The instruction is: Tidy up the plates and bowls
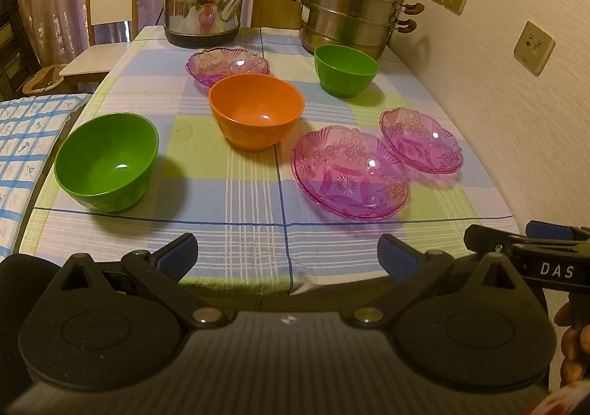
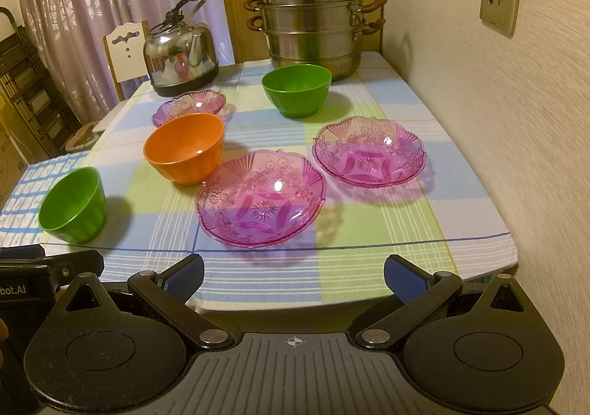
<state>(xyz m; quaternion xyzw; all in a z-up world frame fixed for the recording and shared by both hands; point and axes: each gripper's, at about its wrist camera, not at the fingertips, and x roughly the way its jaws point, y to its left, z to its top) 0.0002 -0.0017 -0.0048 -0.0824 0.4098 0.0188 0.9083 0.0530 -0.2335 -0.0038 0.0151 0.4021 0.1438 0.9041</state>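
On the checked tablecloth [image 1: 236, 223] stand a near green bowl [image 1: 107, 160] at the left, an orange bowl [image 1: 256, 110] in the middle and a far green bowl [image 1: 346, 70]. Three pink glass plates lie there: a near one [image 1: 350, 171], one to its right [image 1: 420, 140] and a far one [image 1: 226, 64]. My left gripper [image 1: 287, 254] is open and empty over the table's front edge. My right gripper [image 2: 293, 275] is open and empty in front of the near pink plate [image 2: 260, 197]; its view also shows the right plate [image 2: 368, 153], orange bowl [image 2: 184, 149] and both green bowls [image 2: 72, 204] [image 2: 297, 88].
A steel kettle [image 1: 204, 7] and a stacked steel steamer pot [image 1: 350, 5] stand at the table's far end. A wall [image 1: 516, 101] with sockets runs along the right side. A chair [image 1: 107, 20] stands at the far left, and a blue-checked cushion [image 1: 25, 156] at the left.
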